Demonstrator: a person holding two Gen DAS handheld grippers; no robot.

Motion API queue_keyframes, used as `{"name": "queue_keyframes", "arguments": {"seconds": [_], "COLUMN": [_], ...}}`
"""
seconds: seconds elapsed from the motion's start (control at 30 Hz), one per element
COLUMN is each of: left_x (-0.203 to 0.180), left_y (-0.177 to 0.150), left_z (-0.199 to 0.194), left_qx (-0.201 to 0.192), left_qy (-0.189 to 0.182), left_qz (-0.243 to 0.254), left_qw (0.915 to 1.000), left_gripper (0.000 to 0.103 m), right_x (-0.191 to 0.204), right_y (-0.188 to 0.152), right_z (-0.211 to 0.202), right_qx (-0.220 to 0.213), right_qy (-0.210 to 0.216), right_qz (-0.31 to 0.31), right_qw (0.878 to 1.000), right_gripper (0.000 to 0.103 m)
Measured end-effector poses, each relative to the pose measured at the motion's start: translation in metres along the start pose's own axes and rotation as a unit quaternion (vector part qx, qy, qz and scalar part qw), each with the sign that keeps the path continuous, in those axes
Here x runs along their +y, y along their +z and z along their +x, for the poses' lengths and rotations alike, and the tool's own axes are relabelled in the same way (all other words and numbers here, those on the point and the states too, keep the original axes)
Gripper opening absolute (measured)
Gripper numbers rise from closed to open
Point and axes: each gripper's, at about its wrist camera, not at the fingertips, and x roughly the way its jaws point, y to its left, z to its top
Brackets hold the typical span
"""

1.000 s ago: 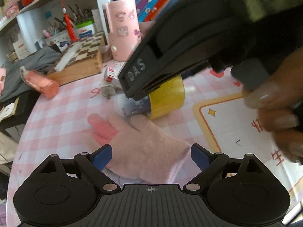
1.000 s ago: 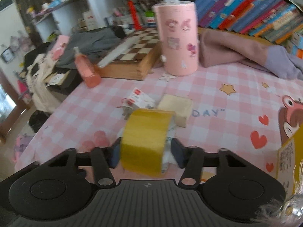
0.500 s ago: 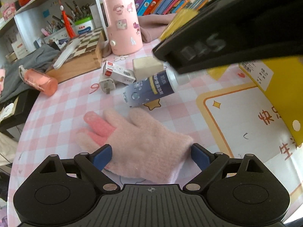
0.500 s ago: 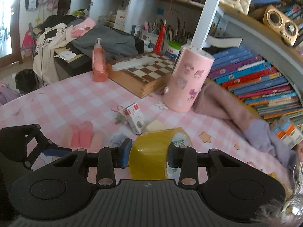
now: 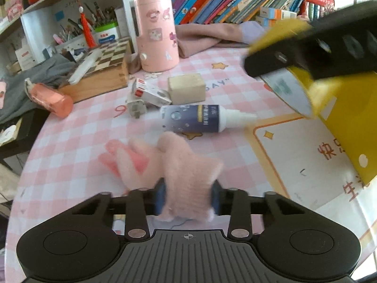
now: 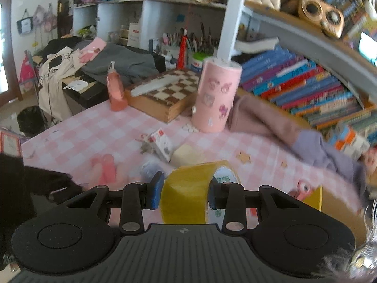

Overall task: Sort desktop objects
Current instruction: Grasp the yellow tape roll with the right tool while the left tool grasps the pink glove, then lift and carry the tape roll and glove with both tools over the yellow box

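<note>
My left gripper [image 5: 188, 198] is shut on the cuff of a fuzzy pink glove [image 5: 179, 167], which bunches up off the pink checked tablecloth [image 5: 77, 141]. My right gripper [image 6: 182, 192] is shut on a yellow roll of tape [image 6: 188, 195] and holds it in the air; it shows blurred at the upper right of the left wrist view [image 5: 304, 54], above a yellow box [image 5: 346, 127]. A dark blue spray bottle [image 5: 200, 119], a wooden block [image 5: 186, 88] and a small white carton with a plug [image 5: 146, 95] lie on the cloth beyond the glove.
A pink cylinder container [image 5: 156, 33], a wooden chessboard box [image 5: 101, 68] and an orange-pink bottle [image 5: 50, 95] stand or lie at the back left. A mauve garment [image 5: 212, 36] lies before a row of books [image 5: 223, 2]. The table edge runs down the left.
My left gripper closed on the glove's cuff and lifted it. My right gripper rose and moved right with the tape, away from the spray bottle.
</note>
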Motion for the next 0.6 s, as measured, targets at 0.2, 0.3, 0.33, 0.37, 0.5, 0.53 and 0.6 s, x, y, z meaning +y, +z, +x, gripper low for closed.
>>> {"name": "queue_keyframes", "arguments": {"seconds": [0.2, 0.3, 0.33, 0.37, 0.5, 0.53, 0.6], "left_x": [0.032, 0.043, 0.045, 0.048, 0.05, 0.049, 0.046], "left_y": [0.001, 0.003, 0.003, 0.003, -0.001, -0.002, -0.005], "left_z": [-0.026, -0.042, -0.047, -0.05, -0.057, -0.057, -0.059], "left_qx": [-0.022, -0.04, -0.043, -0.044, -0.043, -0.043, -0.04], "left_qy": [0.009, 0.008, 0.005, 0.0, -0.014, -0.016, -0.019], "left_qz": [-0.065, -0.093, -0.101, -0.111, -0.135, -0.137, -0.137], "left_qw": [0.9976, 0.9949, 0.9939, 0.9929, 0.9898, 0.9895, 0.9896], "left_gripper": [0.021, 0.021, 0.021, 0.021, 0.021, 0.021, 0.021], "right_x": [-0.006, -0.009, -0.01, -0.012, -0.012, -0.011, -0.009], "right_y": [-0.015, -0.024, -0.027, -0.03, -0.043, -0.045, -0.049], "right_z": [-0.007, -0.01, -0.01, -0.009, -0.006, -0.006, -0.008], "right_qx": [0.025, 0.036, 0.042, 0.049, 0.07, 0.073, 0.071], "right_qy": [0.028, 0.05, 0.06, 0.07, 0.066, 0.059, 0.055], "right_qz": [0.069, 0.104, 0.119, 0.138, 0.157, 0.152, 0.144], "right_qw": [0.997, 0.993, 0.99, 0.987, 0.983, 0.984, 0.986], "right_gripper": [0.034, 0.034, 0.034, 0.034, 0.034, 0.034, 0.034]}}
